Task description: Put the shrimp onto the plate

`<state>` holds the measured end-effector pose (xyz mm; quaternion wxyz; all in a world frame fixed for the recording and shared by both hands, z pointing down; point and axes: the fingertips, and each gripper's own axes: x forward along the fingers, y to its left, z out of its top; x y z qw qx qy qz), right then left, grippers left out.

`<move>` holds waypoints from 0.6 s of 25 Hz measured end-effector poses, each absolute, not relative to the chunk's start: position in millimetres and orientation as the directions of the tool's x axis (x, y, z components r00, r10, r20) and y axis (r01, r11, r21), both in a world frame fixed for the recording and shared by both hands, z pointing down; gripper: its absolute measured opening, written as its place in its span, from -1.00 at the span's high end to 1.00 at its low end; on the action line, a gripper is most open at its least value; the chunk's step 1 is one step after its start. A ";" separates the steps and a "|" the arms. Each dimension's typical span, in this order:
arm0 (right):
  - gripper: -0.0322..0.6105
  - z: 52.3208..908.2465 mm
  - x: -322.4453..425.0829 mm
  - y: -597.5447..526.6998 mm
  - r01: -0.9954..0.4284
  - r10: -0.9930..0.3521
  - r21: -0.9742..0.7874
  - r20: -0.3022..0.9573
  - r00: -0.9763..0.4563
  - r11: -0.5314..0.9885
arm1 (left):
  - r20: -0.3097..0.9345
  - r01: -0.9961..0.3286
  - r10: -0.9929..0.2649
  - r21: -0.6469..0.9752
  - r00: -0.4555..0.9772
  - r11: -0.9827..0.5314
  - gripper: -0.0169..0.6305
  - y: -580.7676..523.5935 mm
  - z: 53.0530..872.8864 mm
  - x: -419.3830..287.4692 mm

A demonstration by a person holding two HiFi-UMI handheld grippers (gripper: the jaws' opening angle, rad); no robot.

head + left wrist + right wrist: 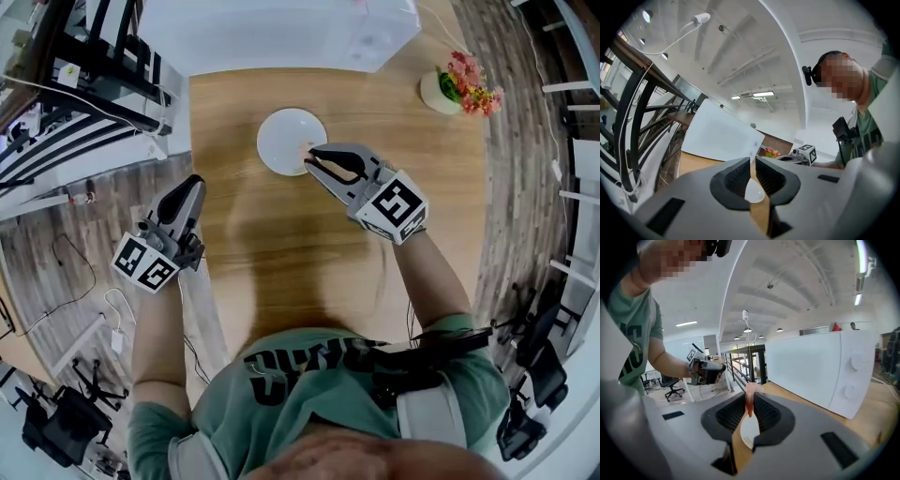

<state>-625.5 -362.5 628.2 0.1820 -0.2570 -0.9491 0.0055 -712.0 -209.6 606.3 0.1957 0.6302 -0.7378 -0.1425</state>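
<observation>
A white round plate (287,139) lies on the wooden table (281,244) near its far middle. My right gripper (310,157) hovers at the plate's right rim, shut on a pink shrimp (305,150). In the right gripper view the shrimp (749,398) hangs pinched between the dark pads, with the plate (749,431) below it. My left gripper (190,185) is held off the table's left edge over the floor. Its pads (740,177) stand nearly together with nothing between them, and the plate (754,192) shows through the narrow gap.
A white microwave (281,33) stands at the table's far edge. A small white pot of pink and orange flowers (459,87) sits at the far right corner. Black railings (84,84) and floor cables (75,281) lie to the left of the table.
</observation>
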 end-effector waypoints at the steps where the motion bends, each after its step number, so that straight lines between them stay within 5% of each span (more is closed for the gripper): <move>1: 0.73 636.9 -631.0 -364.6 0.485 0.481 -0.085 0.361 -0.799 0.870 | 0.111 -0.877 -0.986 0.451 -0.126 0.163 0.82 -216.4 611.9 -715.8; 15: 0.73 719.2 -679.6 -374.4 0.530 0.415 0.056 0.554 -0.721 0.846 | 0.169 -0.942 -0.985 0.336 0.030 0.029 0.82 -292.3 673.0 -706.2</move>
